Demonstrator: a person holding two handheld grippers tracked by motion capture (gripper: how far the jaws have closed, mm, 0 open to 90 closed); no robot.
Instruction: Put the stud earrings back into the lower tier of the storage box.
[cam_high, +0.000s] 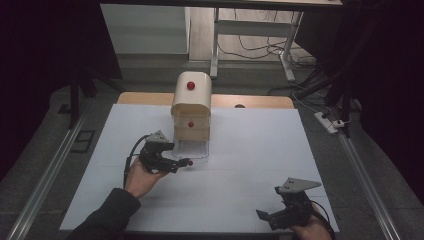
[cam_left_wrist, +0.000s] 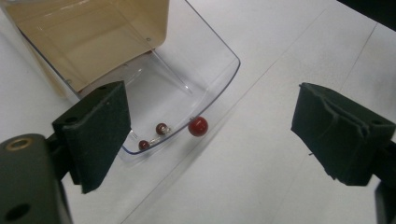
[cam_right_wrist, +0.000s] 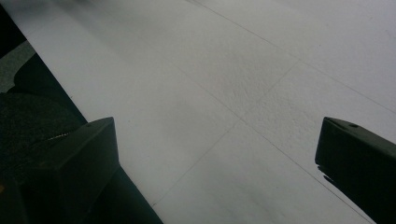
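Here clear drawer (cam_left_wrist: 187, 70) pulled out, empty — red knob (cam_left_wrist: 198, 126) between spread left claw (cam_left_wrist: 210, 130); right claw (cam_right_wrist: 219, 154) spread.

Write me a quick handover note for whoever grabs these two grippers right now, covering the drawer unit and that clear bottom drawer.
Left gripper: open, holding nothing, jaws to either side of the red knob on the clear drawer, not touching it.
Right gripper: open, holding nothing, near the table's front right edge, away from the work.
Drawer unit: upright at the middle back of the table. Its bottom clear drawer is pulled out toward the person and looks empty. The drawer above it looks shut.
Done: bottom drawer is out.
Left: probably grip the knob to move the drawer; the pictures do not settle which way.
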